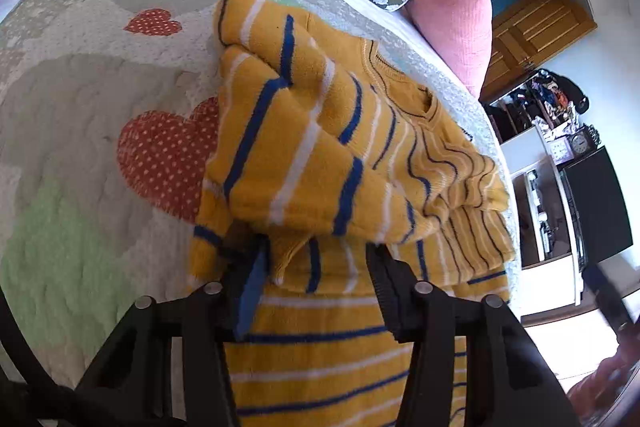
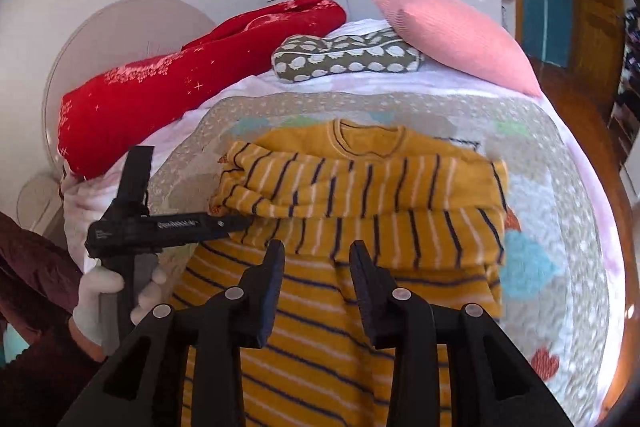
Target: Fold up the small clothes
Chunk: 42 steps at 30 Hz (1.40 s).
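Note:
A small yellow sweater [image 2: 360,195] with blue and white stripes lies on a patterned quilt [image 2: 560,227], its sleeves folded across the chest. In the left wrist view the sweater [image 1: 304,155] fills the middle, and a folded sleeve drapes over the tips of my left gripper [image 1: 316,247], whose jaws stand apart. The left gripper also shows from the side in the right wrist view [image 2: 236,223], at the sweater's left edge. My right gripper [image 2: 318,251] is open and empty, just above the sweater's lower body.
A red blanket [image 2: 180,83], a grey patterned pillow [image 2: 348,59] and a pink pillow [image 2: 456,35] lie at the head of the bed. The quilt [image 1: 100,107] has heart patches. Shelves and a wooden door [image 1: 532,19] stand beyond the bed's edge.

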Each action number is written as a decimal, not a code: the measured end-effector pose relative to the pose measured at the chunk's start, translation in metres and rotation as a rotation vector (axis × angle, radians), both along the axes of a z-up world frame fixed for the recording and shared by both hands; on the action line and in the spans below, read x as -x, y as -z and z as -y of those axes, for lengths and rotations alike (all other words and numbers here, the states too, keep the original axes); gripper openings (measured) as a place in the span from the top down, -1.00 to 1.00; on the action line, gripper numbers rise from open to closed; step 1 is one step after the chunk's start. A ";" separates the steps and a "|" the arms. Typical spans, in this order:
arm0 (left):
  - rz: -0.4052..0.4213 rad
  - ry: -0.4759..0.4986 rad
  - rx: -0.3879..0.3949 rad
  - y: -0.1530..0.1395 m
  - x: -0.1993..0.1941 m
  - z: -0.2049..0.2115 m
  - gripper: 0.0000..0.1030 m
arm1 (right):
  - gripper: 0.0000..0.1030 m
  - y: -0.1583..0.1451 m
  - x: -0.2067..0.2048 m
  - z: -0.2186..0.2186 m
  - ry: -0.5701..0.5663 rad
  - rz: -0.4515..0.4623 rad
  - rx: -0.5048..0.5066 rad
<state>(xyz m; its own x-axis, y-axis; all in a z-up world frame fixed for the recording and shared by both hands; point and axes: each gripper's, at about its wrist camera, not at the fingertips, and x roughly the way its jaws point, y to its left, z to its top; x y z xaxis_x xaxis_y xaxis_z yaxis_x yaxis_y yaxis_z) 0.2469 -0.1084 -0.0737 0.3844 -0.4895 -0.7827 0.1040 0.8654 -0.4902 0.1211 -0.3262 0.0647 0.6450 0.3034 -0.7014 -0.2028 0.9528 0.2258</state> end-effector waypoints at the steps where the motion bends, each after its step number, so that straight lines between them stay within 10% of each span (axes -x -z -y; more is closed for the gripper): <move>1: 0.011 -0.008 -0.025 0.001 -0.002 0.000 0.84 | 0.23 -0.002 -0.017 -0.008 -0.017 -0.008 0.008; 14: 0.056 -0.097 0.172 -0.001 0.039 -0.043 0.90 | 0.00 0.051 -0.192 -0.148 -0.276 -0.147 0.162; 16: 0.077 -0.106 0.257 -0.004 0.035 -0.051 0.67 | -0.01 0.062 -0.205 -0.169 -0.309 -0.144 0.237; 18: 0.071 -0.128 0.343 -0.001 0.025 -0.058 -0.21 | -0.14 0.072 -0.215 -0.184 -0.352 -0.149 0.298; 19: 0.063 -0.151 0.383 0.001 0.020 -0.062 -0.26 | -0.16 0.077 -0.219 -0.188 -0.372 -0.152 0.324; 22: 0.030 -0.187 0.490 0.013 0.001 -0.069 -0.26 | 0.19 0.084 -0.226 -0.194 -0.399 -0.169 0.353; 23: 0.009 -0.206 0.497 0.019 -0.007 -0.070 0.00 | 0.96 0.086 -0.230 -0.194 -0.419 -0.212 0.322; 24: -0.021 -0.202 0.505 0.025 -0.013 -0.069 0.62 | 0.94 0.088 -0.233 -0.194 -0.425 -0.249 0.304; 25: -0.056 -0.198 0.510 0.029 -0.019 -0.067 0.79 | 0.94 0.087 -0.234 -0.194 -0.419 -0.244 0.308; 32: -0.056 -0.238 0.422 0.035 -0.016 -0.062 0.84 | 0.97 0.079 -0.269 -0.189 -0.265 -0.177 0.330; 38: -0.040 -0.223 0.359 0.030 -0.006 -0.062 0.78 | 1.00 0.094 -0.286 -0.200 -0.145 -0.078 0.544; 42: 0.036 -0.187 0.283 0.002 0.022 -0.066 0.44 | 0.85 0.065 -0.270 -0.165 -0.085 -0.080 0.439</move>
